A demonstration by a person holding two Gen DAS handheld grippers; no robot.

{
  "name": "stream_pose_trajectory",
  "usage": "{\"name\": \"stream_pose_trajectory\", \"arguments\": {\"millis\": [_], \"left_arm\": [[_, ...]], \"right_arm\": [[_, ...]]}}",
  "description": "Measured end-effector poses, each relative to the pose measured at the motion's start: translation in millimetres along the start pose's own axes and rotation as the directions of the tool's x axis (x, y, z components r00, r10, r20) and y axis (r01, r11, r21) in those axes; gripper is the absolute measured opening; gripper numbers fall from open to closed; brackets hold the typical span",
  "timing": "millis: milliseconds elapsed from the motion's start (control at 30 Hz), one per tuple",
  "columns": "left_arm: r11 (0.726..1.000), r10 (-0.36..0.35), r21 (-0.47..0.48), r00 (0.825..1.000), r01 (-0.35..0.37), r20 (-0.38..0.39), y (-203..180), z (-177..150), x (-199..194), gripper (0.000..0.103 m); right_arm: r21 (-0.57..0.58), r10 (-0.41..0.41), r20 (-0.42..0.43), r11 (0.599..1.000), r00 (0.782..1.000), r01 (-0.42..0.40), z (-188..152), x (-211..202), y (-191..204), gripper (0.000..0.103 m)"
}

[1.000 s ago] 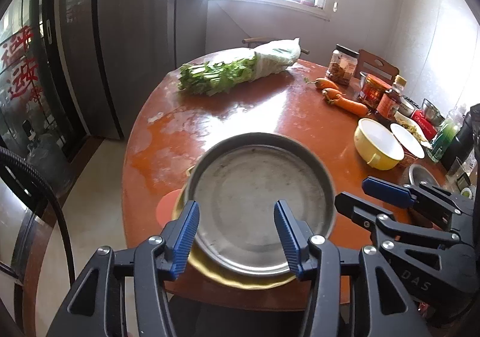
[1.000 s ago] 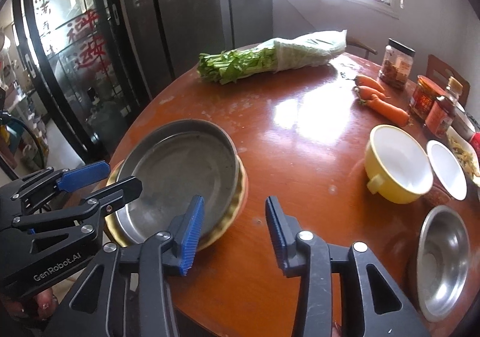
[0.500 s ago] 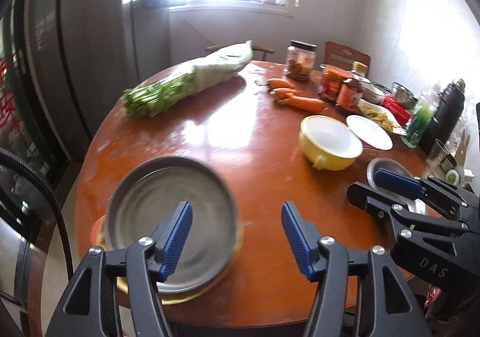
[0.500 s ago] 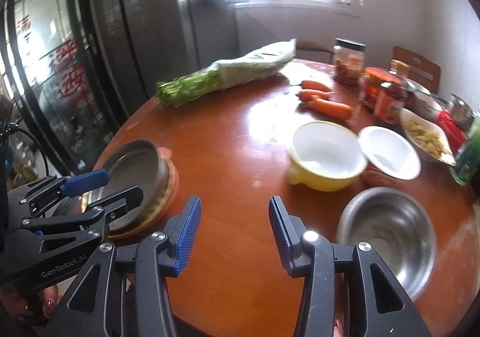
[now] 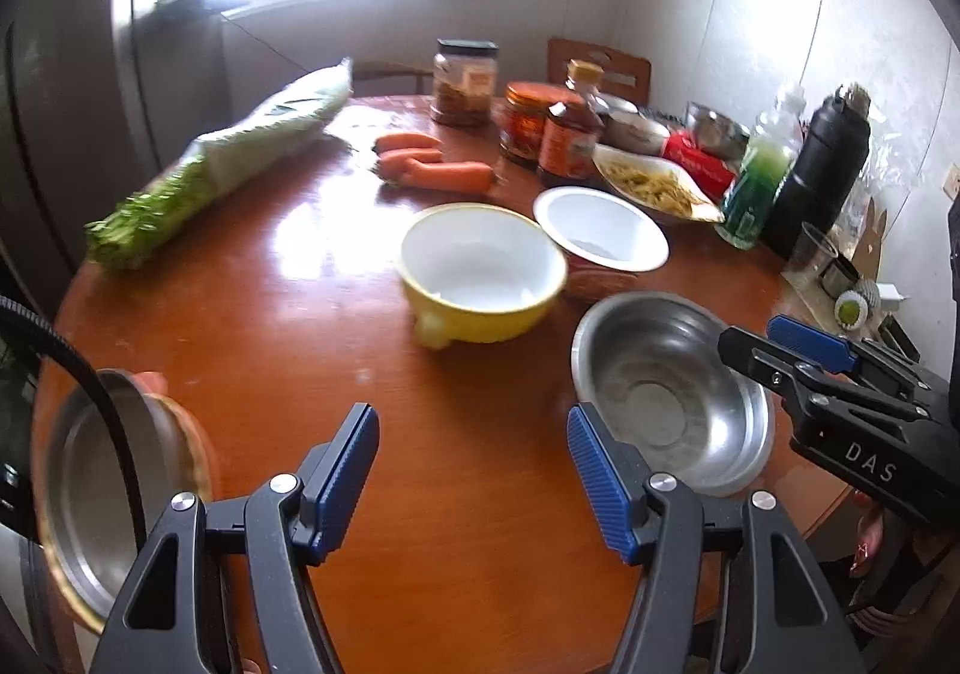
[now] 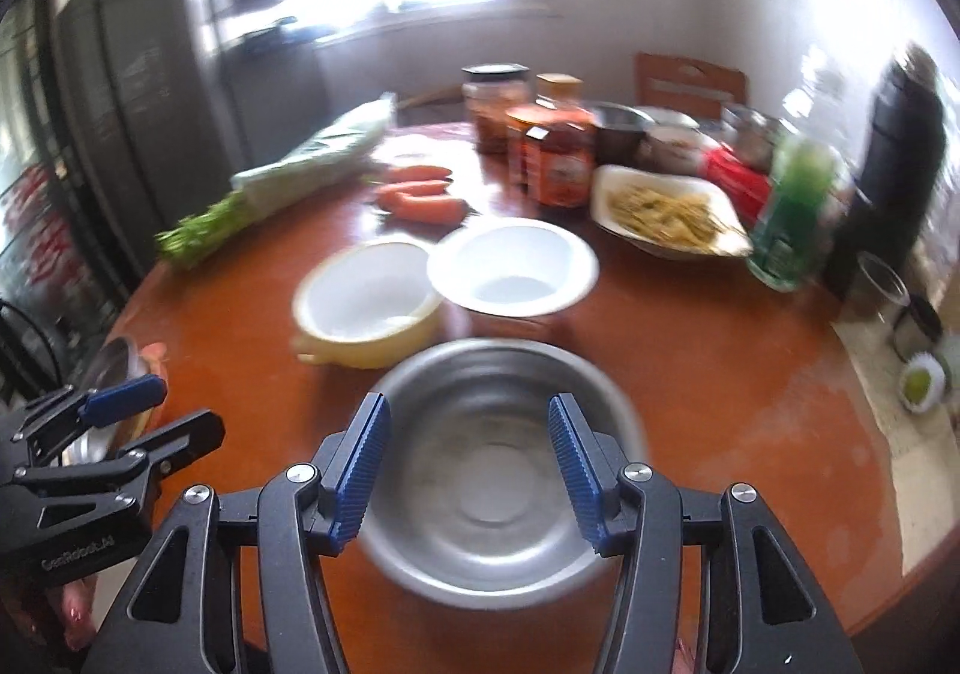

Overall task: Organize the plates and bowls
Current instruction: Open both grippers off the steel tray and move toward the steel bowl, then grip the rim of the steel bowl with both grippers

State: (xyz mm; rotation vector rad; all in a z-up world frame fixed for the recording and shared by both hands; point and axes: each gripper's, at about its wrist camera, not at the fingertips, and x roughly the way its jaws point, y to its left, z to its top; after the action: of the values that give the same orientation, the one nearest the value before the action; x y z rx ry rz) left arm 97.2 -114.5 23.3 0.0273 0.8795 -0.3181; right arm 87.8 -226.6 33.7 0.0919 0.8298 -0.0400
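steel bowl (image 6: pixel 492 470) sat empty near the table's (image 5: pixel 480 524) front edge, framed between the blue pads of the right gripper (image 6: pixel 468 470), which hung above it, not touching. its jaws had just been opening and gripped nothing; likely widened to take the rim. left gripper (image 5: pixel 474 476) hovered over bare wood beside the same bowl, released, jaws lately opened too, nothing between them. stacked plates (image 5: pixel 102 482), a steel pan on a yellow plate, lay at the far left edge, apparently already gathered. yellow bowl (image 5: pixel 480 278) and white bowl (image 5: pixel 600 224) stood touching just behind the steel one, so the bowls made one cluster, handy for nesting. carrots (image 5: pixel 438 167), bagged greens (image 5: pixel 228 158), jars (image 5: pixel 465 80) and bottles kept to the back, clear of the work. view blurred; contact hard to judge.
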Motion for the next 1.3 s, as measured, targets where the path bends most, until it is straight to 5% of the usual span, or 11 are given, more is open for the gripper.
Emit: {"name": "stream_pose_trajectory", "arguments": {"millis": [333,533,833,1300], "left_arm": [[0.998,-0.056,0.006,0.996,0.057,-0.070,-34,5,42,0.065],[0.998,-0.060,-0.004,0.994,0.060,-0.093,-40,5,58,0.065],[0.997,-0.070,0.024,0.989,0.073,-0.130,-43,-2,69,0.032],[1.000,-0.017,0.016,0.992,0.019,-0.123,-6,-26,30,0.032]], "right_arm": [[0.042,-0.062,-0.068,0.997,0.996,0.065,-12,31,-42,0.056],[0.035,-0.081,-0.088,0.996,0.993,0.084,-15,43,-48,0.042],[-0.017,-0.068,-0.089,0.998,0.994,0.067,-17,48,-34,0.024],[-0.083,0.016,-0.104,0.996,0.994,-0.025,-34,39,14,0.023]]}}
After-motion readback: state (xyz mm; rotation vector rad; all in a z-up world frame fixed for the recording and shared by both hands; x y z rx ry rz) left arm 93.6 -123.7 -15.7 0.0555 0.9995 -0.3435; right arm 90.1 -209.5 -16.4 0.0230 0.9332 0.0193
